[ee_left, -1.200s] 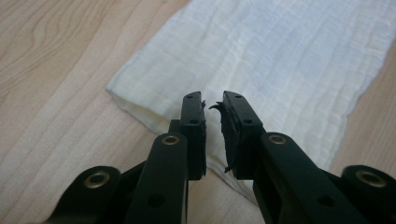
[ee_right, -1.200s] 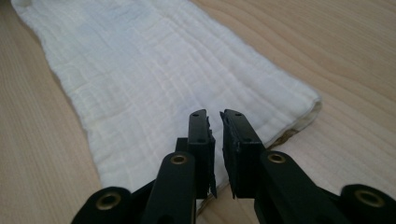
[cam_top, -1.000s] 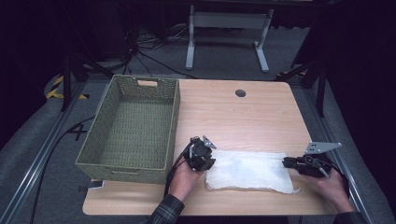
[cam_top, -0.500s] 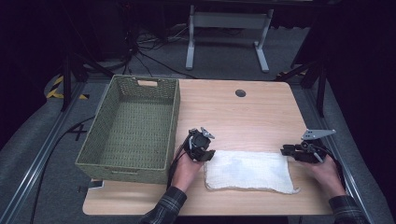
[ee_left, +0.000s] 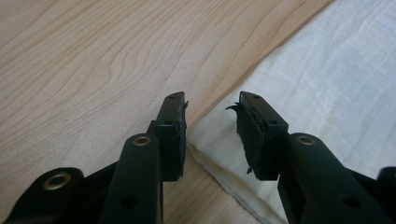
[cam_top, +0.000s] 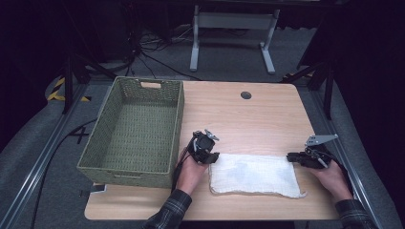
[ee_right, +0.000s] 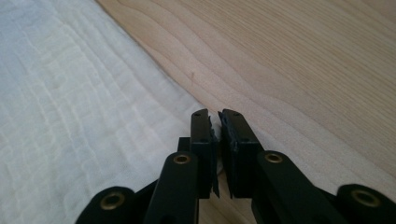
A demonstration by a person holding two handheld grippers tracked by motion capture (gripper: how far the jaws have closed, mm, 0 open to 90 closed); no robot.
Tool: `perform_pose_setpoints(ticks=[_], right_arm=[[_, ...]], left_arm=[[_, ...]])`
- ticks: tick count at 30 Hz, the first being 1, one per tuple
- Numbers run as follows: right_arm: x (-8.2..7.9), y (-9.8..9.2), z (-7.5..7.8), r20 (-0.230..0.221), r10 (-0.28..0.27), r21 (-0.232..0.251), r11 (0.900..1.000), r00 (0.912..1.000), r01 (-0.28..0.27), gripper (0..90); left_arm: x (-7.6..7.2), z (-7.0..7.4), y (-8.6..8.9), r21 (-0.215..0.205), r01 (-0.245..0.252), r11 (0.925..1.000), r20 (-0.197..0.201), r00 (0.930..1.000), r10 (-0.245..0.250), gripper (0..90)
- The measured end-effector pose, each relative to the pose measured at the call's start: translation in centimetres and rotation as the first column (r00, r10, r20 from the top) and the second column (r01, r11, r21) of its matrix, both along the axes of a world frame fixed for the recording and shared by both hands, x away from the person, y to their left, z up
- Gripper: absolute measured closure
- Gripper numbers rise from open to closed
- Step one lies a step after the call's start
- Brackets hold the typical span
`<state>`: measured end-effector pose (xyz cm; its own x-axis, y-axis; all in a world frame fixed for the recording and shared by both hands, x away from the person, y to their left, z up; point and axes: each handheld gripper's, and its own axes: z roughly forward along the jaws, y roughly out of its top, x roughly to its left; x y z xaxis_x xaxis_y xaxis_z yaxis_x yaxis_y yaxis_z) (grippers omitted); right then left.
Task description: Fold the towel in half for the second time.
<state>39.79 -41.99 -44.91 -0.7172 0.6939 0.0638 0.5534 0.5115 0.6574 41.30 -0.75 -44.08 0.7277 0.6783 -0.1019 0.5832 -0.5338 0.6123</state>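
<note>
The white cloth [cam_top: 255, 174] looks light and limp, best pinched at its 2 far corners: the left gripper [ee_left: 210, 126] gapes around the 9 o'clock corner, while the right gripper [ee_right: 218, 140] is nipped onto the 3 o'clock corner.

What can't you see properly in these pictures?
- Right gripper, right gripper view: its nearly shut jaws hide whether they pinch the white cloth.
- Cloth corner, left gripper view: partly covered by the open left gripper.
- Basket, high view: its near wall hides the floor just behind it.
- Dark round thing on the table: too small to identify.
</note>
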Motion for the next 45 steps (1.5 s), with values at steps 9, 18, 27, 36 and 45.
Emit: perform_pose_setpoints(ticks=[9, 18, 27, 36, 45], right_arm=[[-0.1, 0.1, 0.0, 0.013, 0.003, -0.015, 1.0, 0.9999, -0.003, 86.1], [0.2, -0.4, 0.3, 0.045, -0.039, -0.044, 0.998, 0.9982, 0.041, 87.2], [1.3, -1.6, 2.0, 0.11, -0.083, 0.01, 0.997, 0.9905, 0.082, 87.3], [-0.3, -1.6, 3.1, 0.148, -0.062, 0.044, 0.997, 0.987, 0.056, 87.3], [-2.4, -1.8, 3.4, 0.161, -0.043, 0.075, 0.997, 0.986, 0.031, 87.2]], left_arm=[[0.4, -1.0, -0.1, 0.025, 0.001, 0.9997, -0.041, 0.9991, 0.0, 71.2], [0.4, -0.7, -0.3, -0.007, 0.037, 0.9993, -0.054, 0.9978, -0.037, 84.9], [1.0, 1.4, -0.3, -0.05, 0.016, 0.9986, 0.044, 0.9989, -0.013, 85.1], [-0.6, 2.3, 0.1, -0.065, 0.044, 0.9969, 0.104, 0.9939, -0.037, 85.1], [-2.1, 2.9, 0.1, -0.063, 0.087, 0.9942, 0.133, 0.9881, -0.078, 85.1]])
